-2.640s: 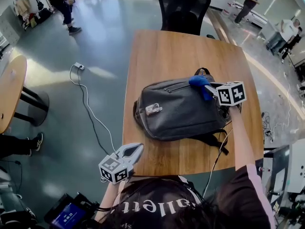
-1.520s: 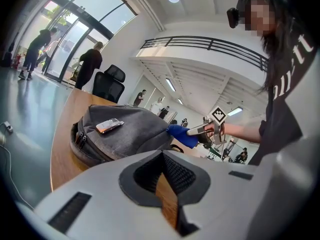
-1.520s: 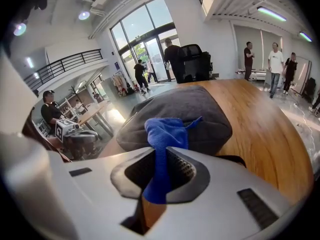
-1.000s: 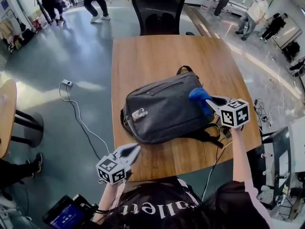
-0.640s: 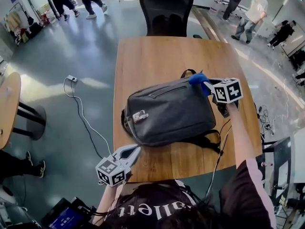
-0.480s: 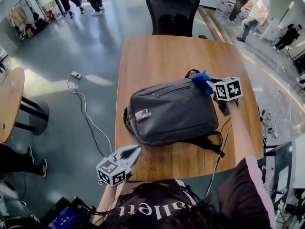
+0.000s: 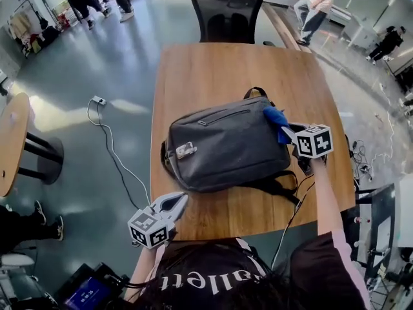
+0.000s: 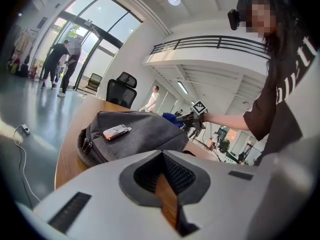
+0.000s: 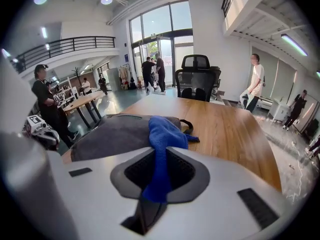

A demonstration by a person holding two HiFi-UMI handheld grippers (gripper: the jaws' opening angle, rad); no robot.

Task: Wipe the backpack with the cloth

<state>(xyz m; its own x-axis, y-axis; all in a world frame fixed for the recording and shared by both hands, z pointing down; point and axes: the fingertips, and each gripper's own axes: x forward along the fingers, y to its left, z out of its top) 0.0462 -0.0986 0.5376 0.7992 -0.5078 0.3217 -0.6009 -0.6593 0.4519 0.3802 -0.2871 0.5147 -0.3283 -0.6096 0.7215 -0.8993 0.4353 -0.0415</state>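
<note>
1 hand-held gripper tight on cloth

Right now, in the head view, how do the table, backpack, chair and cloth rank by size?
1. table
2. backpack
3. chair, though it stands farther off and the frame cuts its top, so its place is unsure
4. cloth
</note>
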